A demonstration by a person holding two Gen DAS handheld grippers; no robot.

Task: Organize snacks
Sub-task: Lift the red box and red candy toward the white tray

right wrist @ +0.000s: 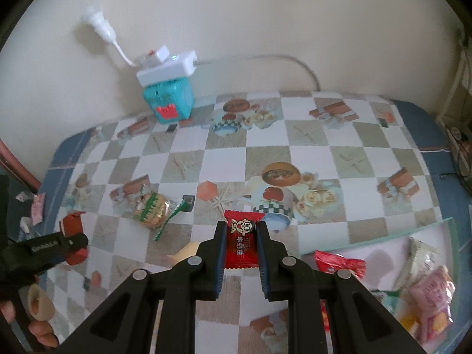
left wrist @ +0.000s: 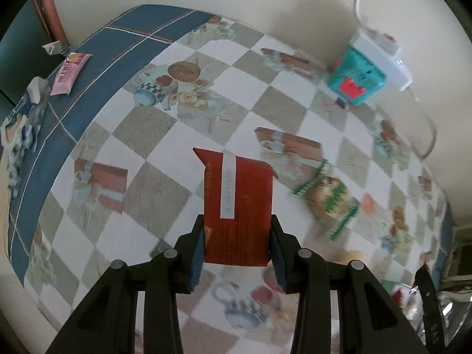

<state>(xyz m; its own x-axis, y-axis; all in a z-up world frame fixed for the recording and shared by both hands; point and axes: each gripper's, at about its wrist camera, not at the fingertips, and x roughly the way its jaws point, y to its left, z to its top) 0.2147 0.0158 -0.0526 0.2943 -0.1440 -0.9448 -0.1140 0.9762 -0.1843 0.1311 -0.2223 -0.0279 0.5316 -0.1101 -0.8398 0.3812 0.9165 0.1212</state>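
My left gripper (left wrist: 237, 227) is shut on a dark red snack packet (left wrist: 239, 203) with a white date strip, held above the checked tablecloth. It also shows at the left of the right wrist view (right wrist: 72, 236). My right gripper (right wrist: 242, 231) is shut on a small red candy packet (right wrist: 240, 239) with a cartoon face, held above the table. A green-and-clear wrapped biscuit (right wrist: 152, 208) lies on the cloth left of it, also in the left wrist view (left wrist: 327, 194). A pale tray (right wrist: 436, 227) at the lower right holds several snacks.
A teal box (right wrist: 168, 100) with a white power strip (right wrist: 166, 67) on top stands by the wall. A pink packet (left wrist: 69, 73) and other wrappers (left wrist: 22, 121) lie on the blue table border at the left. The checked tablecloth (right wrist: 295, 153) spreads between.
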